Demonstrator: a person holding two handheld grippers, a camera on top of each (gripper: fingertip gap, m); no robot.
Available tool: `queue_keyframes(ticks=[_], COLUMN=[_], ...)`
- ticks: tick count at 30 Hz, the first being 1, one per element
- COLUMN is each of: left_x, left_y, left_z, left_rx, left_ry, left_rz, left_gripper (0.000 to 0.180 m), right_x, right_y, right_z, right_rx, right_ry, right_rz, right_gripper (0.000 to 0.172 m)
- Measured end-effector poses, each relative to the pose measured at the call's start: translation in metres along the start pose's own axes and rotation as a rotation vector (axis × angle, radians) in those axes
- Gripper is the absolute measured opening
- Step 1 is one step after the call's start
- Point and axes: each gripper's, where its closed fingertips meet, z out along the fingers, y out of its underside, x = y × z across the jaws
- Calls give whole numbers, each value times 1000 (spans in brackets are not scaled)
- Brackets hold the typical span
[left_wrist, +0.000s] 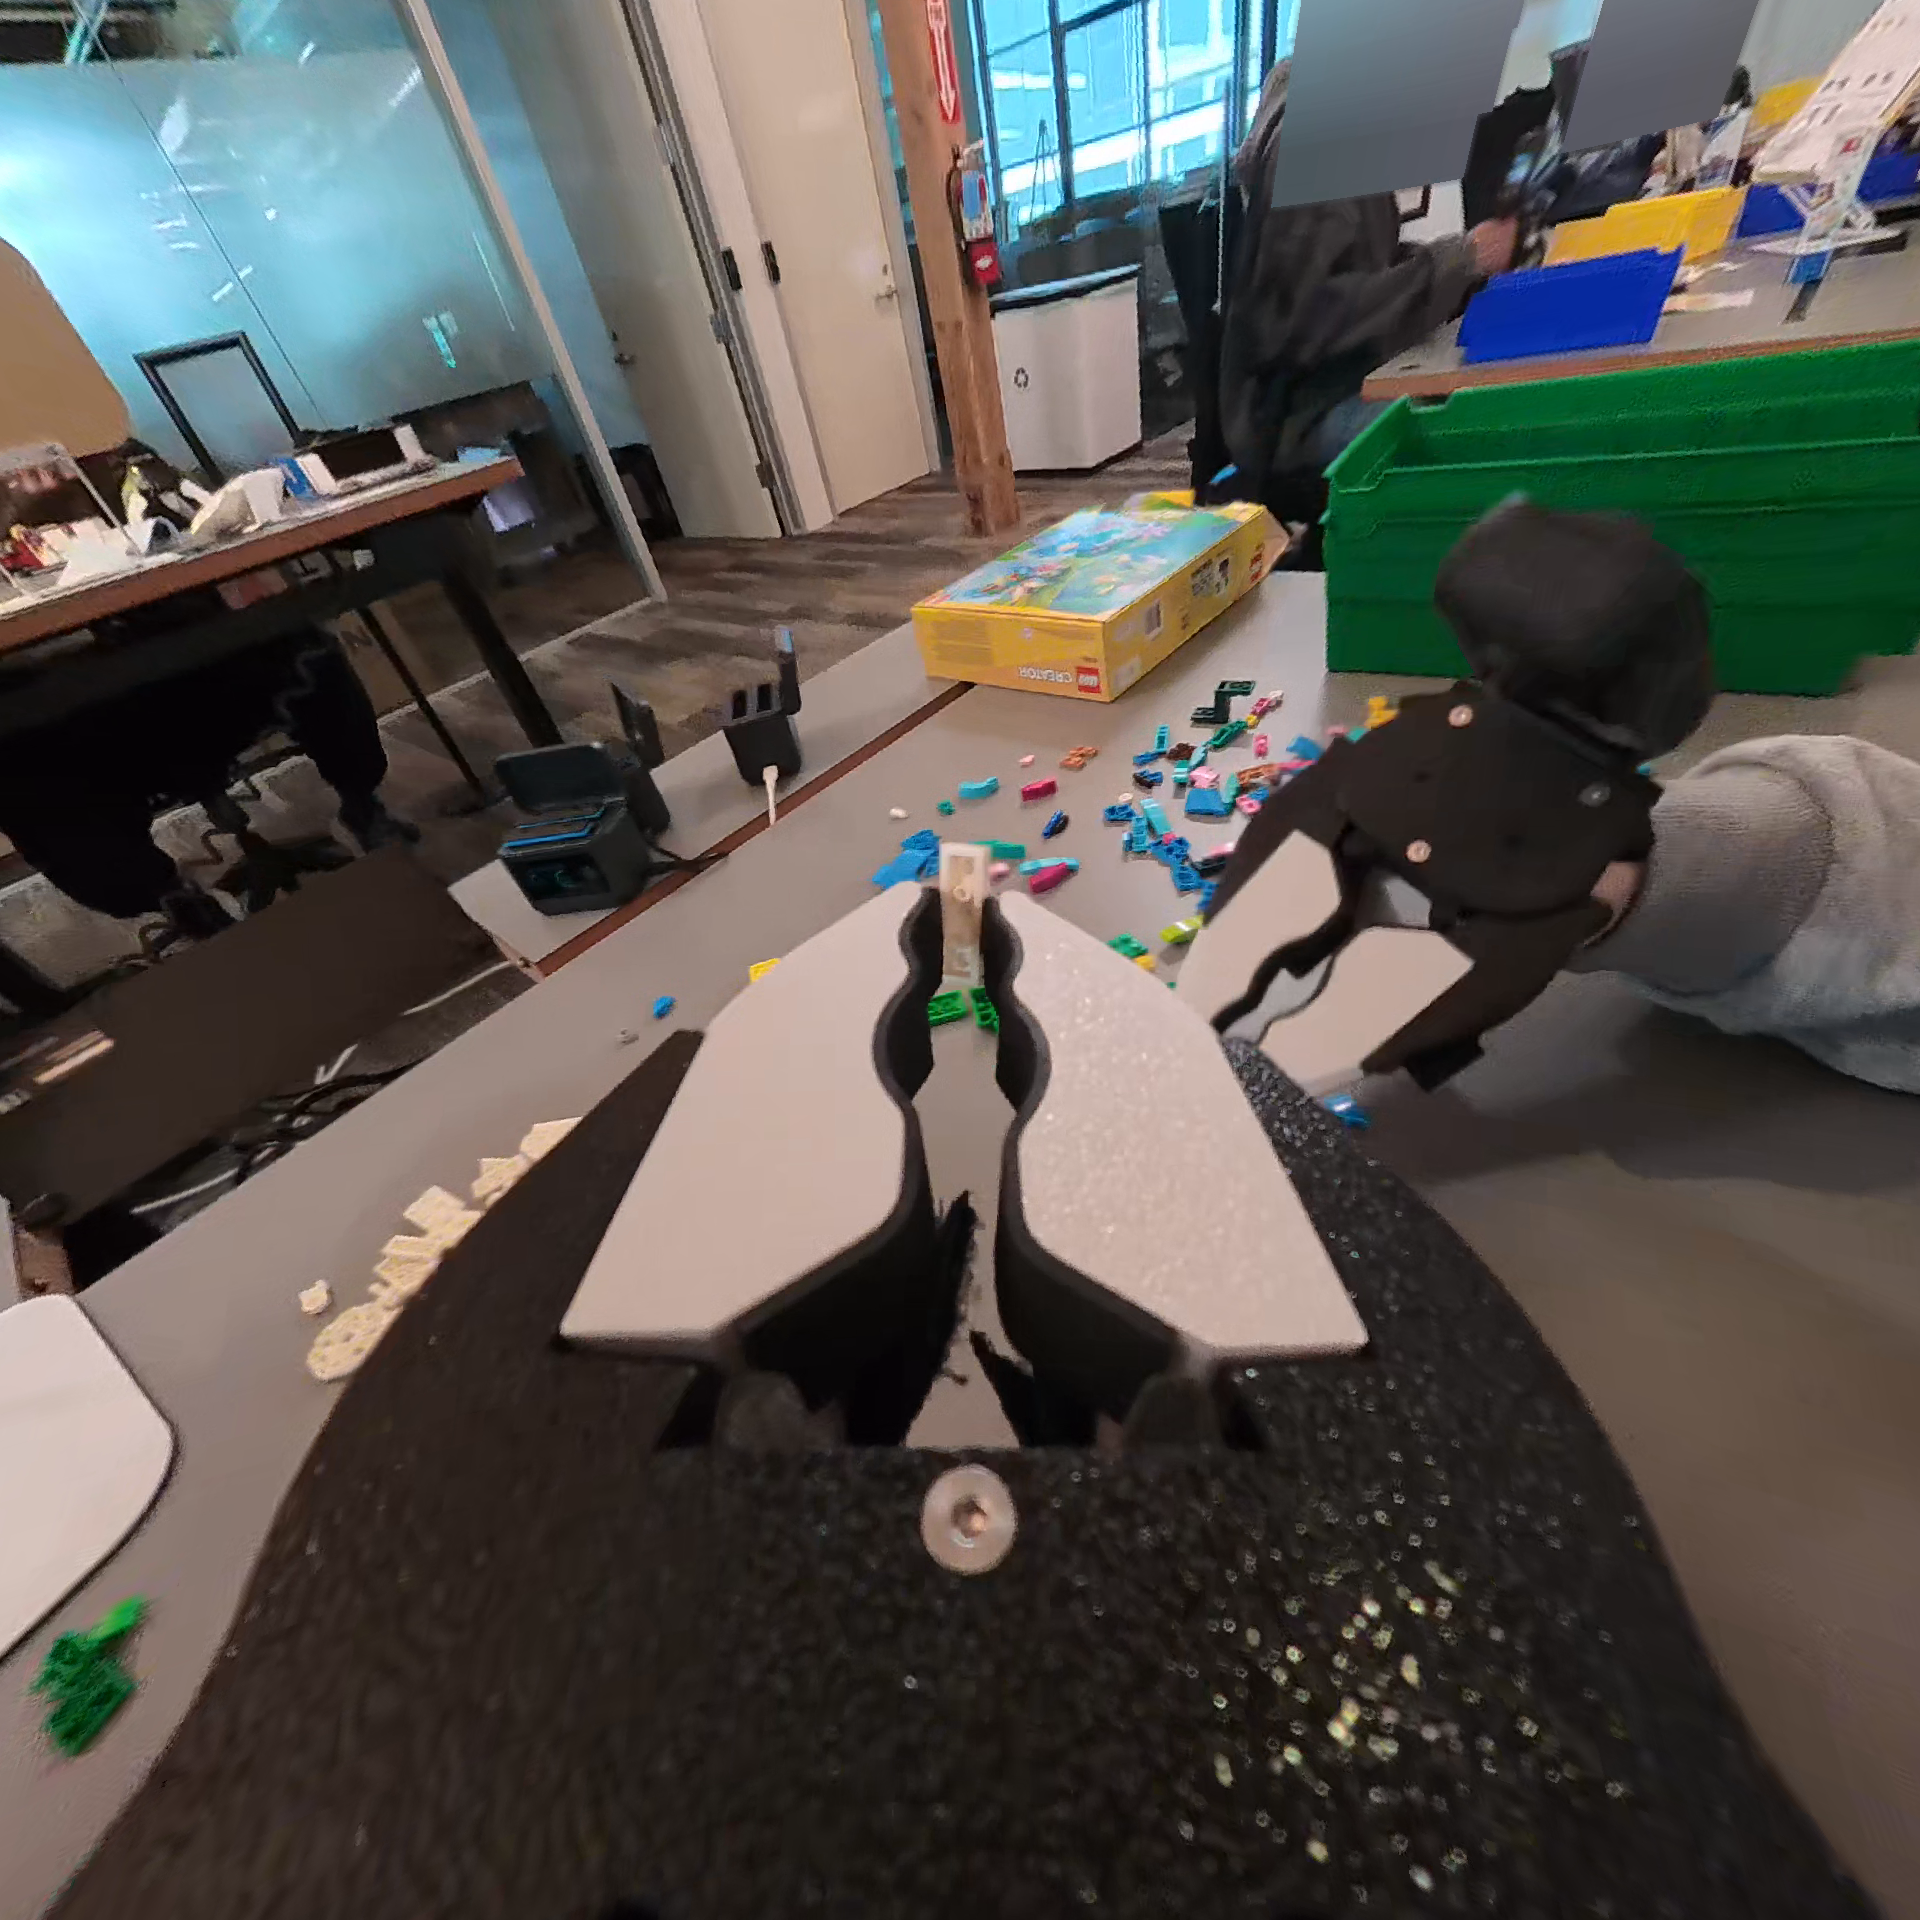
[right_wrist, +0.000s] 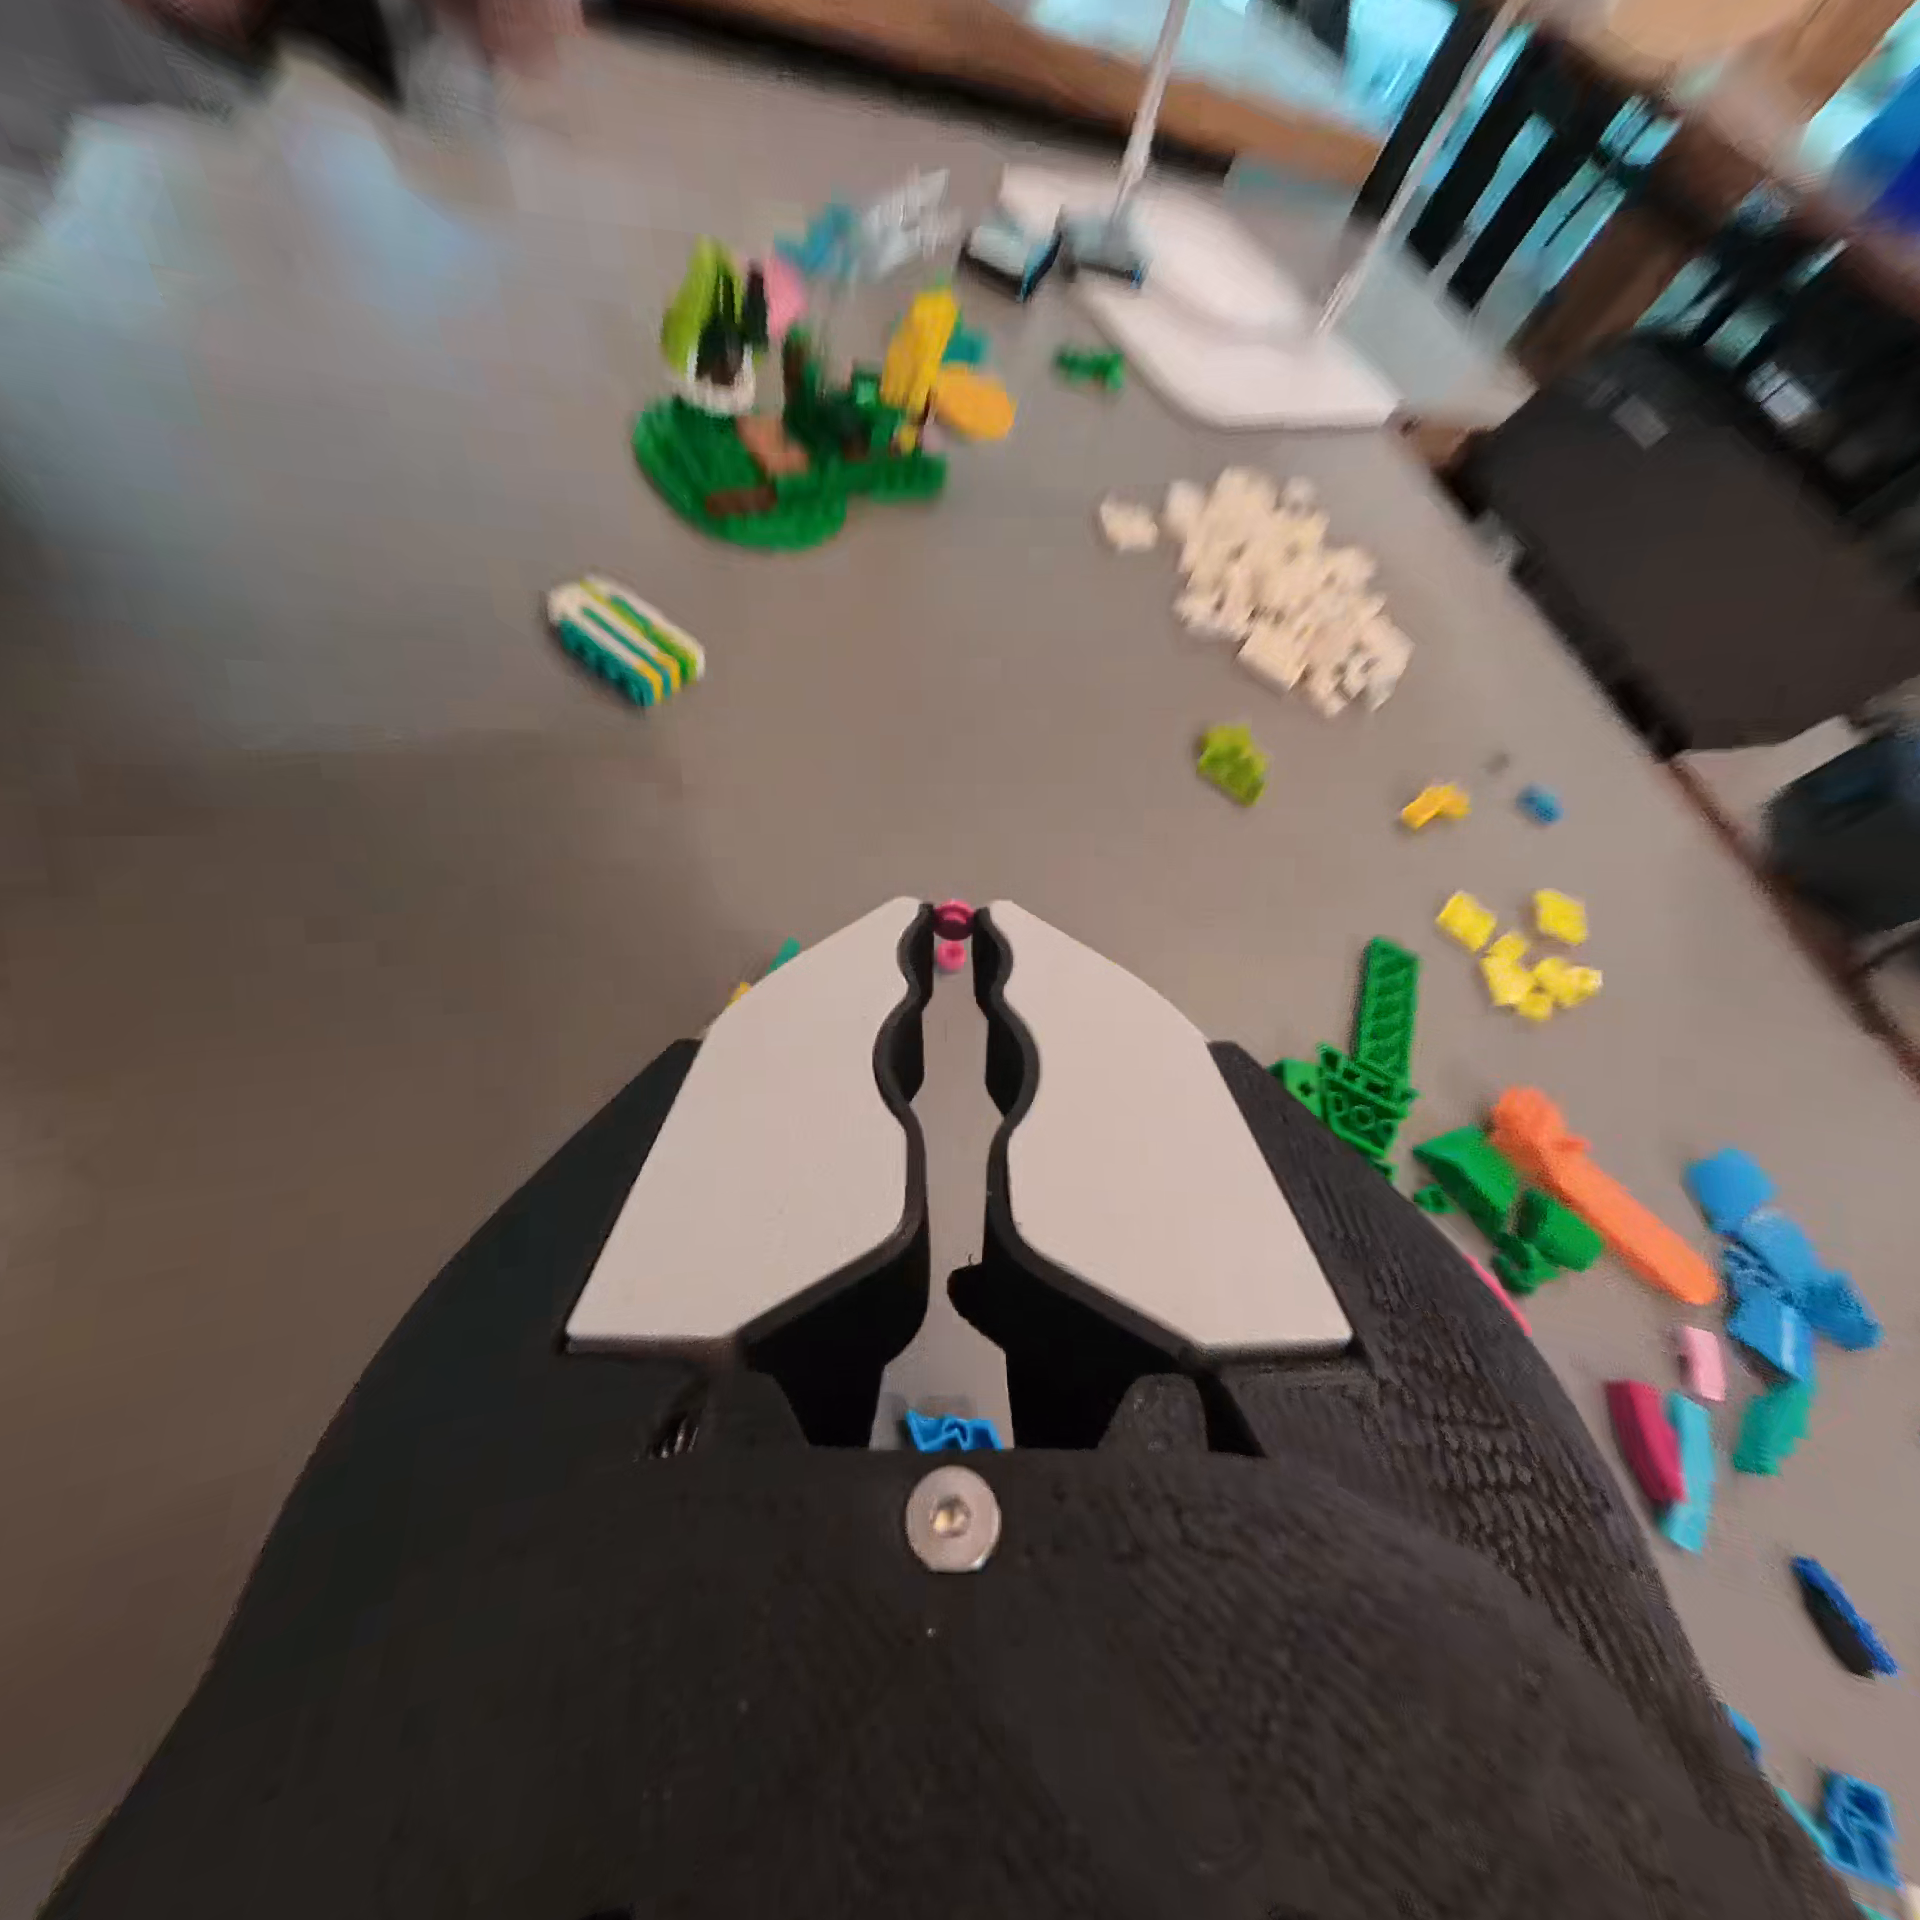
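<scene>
Left gripper (left_wrist: 961, 914): nearly closed, clamped on one upright white plate (left_wrist: 962, 896) above grey table (left_wrist: 790, 914). Right gripper (right_wrist: 951, 920): pinching one small pink round stud (right_wrist: 950, 918) at fingertips.

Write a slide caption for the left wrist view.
Left gripper pinches a white plate piece above scattered bricks on a grey table.
</scene>
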Motion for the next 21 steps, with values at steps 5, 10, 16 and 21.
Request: queue_keyframes(ticks=[5, 10, 16, 21], left_x=[-41, -76, -120, -145], left_y=[5, 16, 59, 120], left_z=[11, 23, 47, 60], left_rx=[-136, -296, -525, -812], left_ry=[-47, -41, 0, 71], left_rz=[11, 17, -73, -252], left_gripper=[8, 8, 8, 8], right_x=[-3, -7, -11, -10], right_y=[25, 31, 29, 27], right_z=[31, 41, 37, 37], right_rx=[-174, -187, -149, -145], right_ry=[-62, -68, -79, -63], right_rz=[-54, -80, -84, -106], right_gripper=[6, 21, 19, 23])
